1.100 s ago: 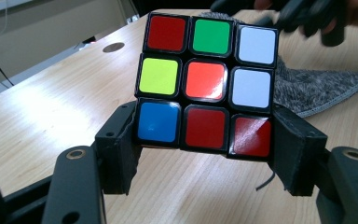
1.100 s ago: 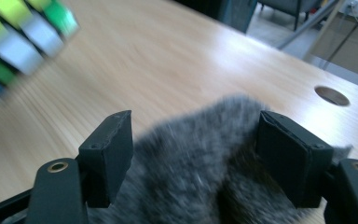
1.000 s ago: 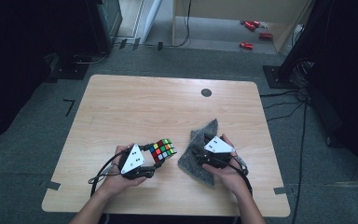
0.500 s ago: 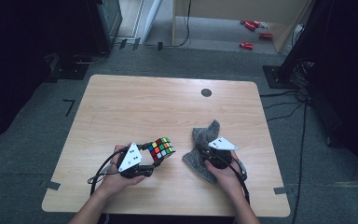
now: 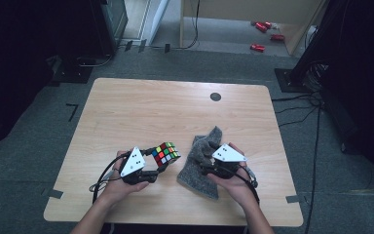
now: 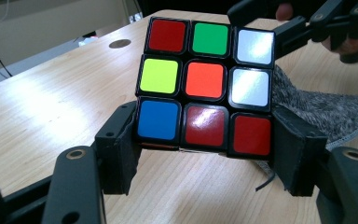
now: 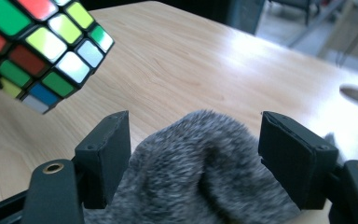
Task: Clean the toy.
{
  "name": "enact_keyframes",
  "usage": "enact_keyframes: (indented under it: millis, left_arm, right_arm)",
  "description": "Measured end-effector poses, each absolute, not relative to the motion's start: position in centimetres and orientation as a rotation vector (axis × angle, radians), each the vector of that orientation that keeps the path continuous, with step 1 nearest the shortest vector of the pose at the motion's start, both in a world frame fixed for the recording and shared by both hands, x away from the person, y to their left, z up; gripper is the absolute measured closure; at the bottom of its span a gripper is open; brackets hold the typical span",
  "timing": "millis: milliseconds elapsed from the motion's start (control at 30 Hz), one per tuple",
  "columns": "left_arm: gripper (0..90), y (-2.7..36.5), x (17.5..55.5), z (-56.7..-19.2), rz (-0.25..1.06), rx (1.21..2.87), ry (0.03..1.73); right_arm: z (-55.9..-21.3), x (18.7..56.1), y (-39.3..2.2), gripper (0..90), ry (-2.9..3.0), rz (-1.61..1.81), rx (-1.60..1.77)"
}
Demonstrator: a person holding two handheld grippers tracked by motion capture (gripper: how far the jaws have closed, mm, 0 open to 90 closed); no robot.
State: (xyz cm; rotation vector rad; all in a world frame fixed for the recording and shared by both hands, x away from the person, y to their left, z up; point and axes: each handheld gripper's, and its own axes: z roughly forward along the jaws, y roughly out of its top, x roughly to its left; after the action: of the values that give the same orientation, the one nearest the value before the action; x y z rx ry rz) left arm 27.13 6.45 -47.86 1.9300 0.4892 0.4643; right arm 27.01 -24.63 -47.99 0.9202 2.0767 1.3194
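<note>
Grey and fuzzy, the cloth (image 5: 200,163) lies on the near right part of the wooden table (image 5: 141,112), bunched up into a hump under the right gripper (image 5: 205,157). In the right gripper view a fold of the cloth (image 7: 200,163) rises between the two black jaws, which stand spread; the right pad shows a gap to the fabric, and the left one sits close to it without clearly pressing. These jaws have just been opening again after a brief squeeze, with the cloth between them.

Just left of the cloth, the puzzle cube (image 5: 165,153) is pinched by the left gripper (image 5: 157,158), held clear of the tabletop. In the left gripper view the pads press on the two sides of the cube's (image 6: 207,84) bottom row, whose facing squares are blue, dark red and red, under a row of yellow, orange and white and a top row of red, green and white.

A round dark disc (image 5: 215,96) is set into the table on the far side, well apart from both hands.
</note>
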Motion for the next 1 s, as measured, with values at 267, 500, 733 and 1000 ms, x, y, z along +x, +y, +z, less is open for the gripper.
enact_keyframes:
  millis: [267,500,733,1000]
  left_arm:
    - [34.9,6.2,27.0,-48.0,0.449,1.943,0.474]
    - [34.9,6.0,27.0,-48.3,0.435,1.956,0.467]
    - [34.9,5.8,26.9,-48.3,0.428,1.966,0.464]
    - [34.9,5.3,26.8,-48.6,0.418,1.987,0.454]
  right_arm:
    - [-50.8,28.9,-24.5,12.9,2.313,1.146,0.726]
    - [-52.1,30.0,-24.6,12.6,2.383,1.144,0.781]
    - [-52.1,30.2,-24.9,47.3,2.443,1.176,0.901]
    - [-50.2,28.6,-24.8,71.8,2.326,1.207,1.053]
